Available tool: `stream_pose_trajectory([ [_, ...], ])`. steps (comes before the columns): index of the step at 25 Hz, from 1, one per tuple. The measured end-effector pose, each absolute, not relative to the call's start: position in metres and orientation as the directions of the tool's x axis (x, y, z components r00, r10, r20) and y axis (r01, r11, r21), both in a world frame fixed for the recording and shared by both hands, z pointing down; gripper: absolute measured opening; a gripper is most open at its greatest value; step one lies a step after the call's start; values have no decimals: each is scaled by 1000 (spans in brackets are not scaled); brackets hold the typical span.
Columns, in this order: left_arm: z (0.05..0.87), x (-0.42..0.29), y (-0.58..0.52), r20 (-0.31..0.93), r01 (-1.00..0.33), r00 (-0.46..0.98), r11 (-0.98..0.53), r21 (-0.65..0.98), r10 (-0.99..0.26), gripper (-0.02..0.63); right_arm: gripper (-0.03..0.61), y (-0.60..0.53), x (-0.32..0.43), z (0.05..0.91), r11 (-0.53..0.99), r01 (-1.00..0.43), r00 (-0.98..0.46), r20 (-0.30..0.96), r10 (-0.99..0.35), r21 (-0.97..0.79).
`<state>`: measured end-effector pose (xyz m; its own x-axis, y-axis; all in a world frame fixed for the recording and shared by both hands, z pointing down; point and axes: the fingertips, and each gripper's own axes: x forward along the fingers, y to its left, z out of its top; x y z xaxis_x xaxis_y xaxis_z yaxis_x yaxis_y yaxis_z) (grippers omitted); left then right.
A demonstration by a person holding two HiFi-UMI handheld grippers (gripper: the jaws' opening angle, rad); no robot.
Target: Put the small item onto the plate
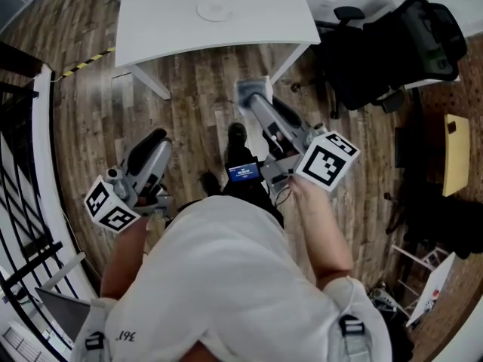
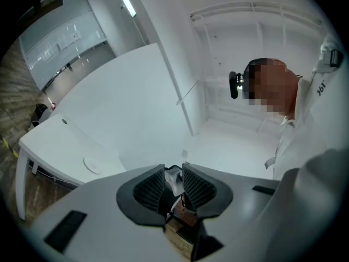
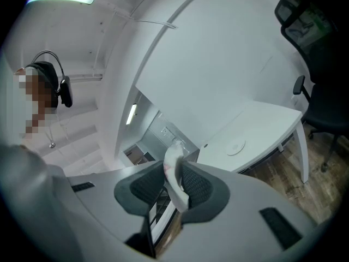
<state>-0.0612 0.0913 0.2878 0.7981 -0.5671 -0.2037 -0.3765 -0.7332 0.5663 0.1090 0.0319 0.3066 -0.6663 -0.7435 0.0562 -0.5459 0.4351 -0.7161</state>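
The plate (image 1: 215, 10) is a pale round disc on the white table (image 1: 166, 29), far ahead of me. It also shows in the left gripper view as the plate (image 2: 91, 164) and in the right gripper view as the plate (image 3: 235, 145). My right gripper (image 1: 253, 96) is raised toward the table, well short of the plate. In its own view the right gripper (image 3: 174, 172) is shut on a small white item (image 3: 173, 158) with faint pink marks, which sticks out past the pads. My left gripper (image 1: 155, 140) hangs lower at the left. The left gripper (image 2: 173, 174) has its jaws a narrow gap apart, with an unclear pale shape in the gap.
I stand on a wooden floor in front of the table. A black office chair (image 1: 400, 47) stands at the right of the table. A black railing (image 1: 23, 202) runs along the left, with yellow-black tape (image 1: 87, 62) on the floor. A light wooden board (image 1: 455, 153) is at the far right.
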Motion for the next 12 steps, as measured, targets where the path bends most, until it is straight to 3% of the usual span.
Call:
stream_pose_trajectory([
  [6, 298, -45, 11, -153, -484, 747, -687, 542, -647, 103, 100, -50, 121, 333, 430, -510, -711, 84, -698, -745],
  [12, 303, -9, -70, -130, -507, 727, -654, 561, -675, 103, 100, -135, 137, 340, 464, -485, -770, 111, -628, -741],
])
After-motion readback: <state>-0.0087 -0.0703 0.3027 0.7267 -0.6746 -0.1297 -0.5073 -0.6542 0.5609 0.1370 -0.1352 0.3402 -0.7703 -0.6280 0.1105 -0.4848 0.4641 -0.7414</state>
